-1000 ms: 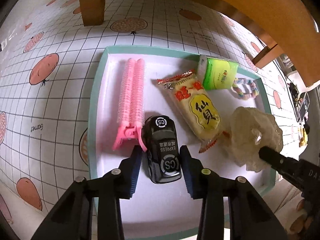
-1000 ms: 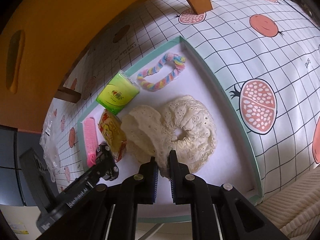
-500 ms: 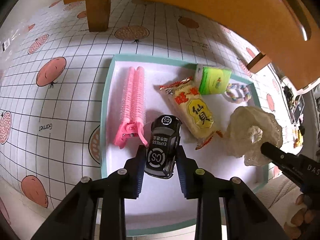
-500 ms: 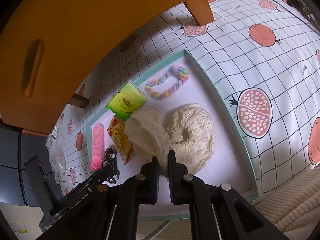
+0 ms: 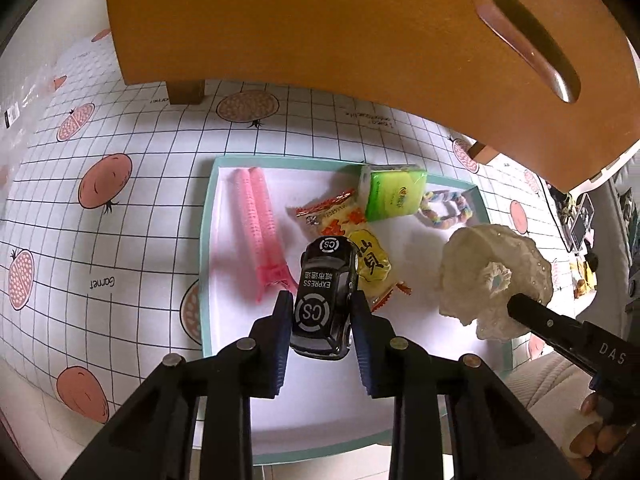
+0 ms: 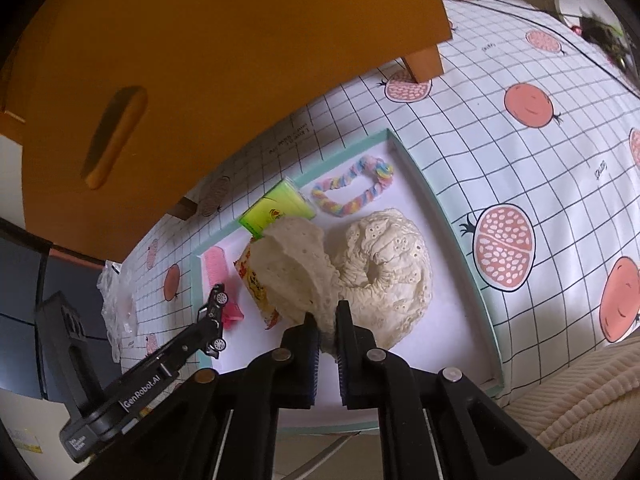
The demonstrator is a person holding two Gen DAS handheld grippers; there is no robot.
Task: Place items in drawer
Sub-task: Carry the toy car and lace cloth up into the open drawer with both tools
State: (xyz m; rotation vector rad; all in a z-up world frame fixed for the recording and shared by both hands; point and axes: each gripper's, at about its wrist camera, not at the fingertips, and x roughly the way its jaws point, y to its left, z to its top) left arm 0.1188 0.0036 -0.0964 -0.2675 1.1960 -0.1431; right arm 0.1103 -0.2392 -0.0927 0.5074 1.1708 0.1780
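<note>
My left gripper (image 5: 322, 304) is shut on a black toy car (image 5: 324, 296) and holds it above the white tray (image 5: 208, 240). The car (image 6: 216, 312) also shows in the right wrist view, clamped between the left fingers. My right gripper (image 6: 327, 328) is shut on the edge of a cream lace scrunchie (image 6: 380, 272), which hangs lifted off the tray floor (image 6: 448, 320). The scrunchie (image 5: 496, 276) appears at the right of the left wrist view. The orange wooden drawer front (image 5: 360, 52) with its slot handle (image 5: 528, 44) fills the top.
In the tray lie a pink hair clip (image 5: 258, 224), a yellow snack packet (image 5: 356, 240), a green tissue pack (image 5: 394, 192) and a pastel braided hair tie (image 5: 444, 210). A pomegranate-print cloth (image 5: 100, 200) covers the table. A cream knit cushion (image 6: 580, 400) sits at the near right.
Both grippers have risen. The left closed on the toy car and lifted it off the tray. The scrunchie came up with the right, and the drawer front fills more of the view.
</note>
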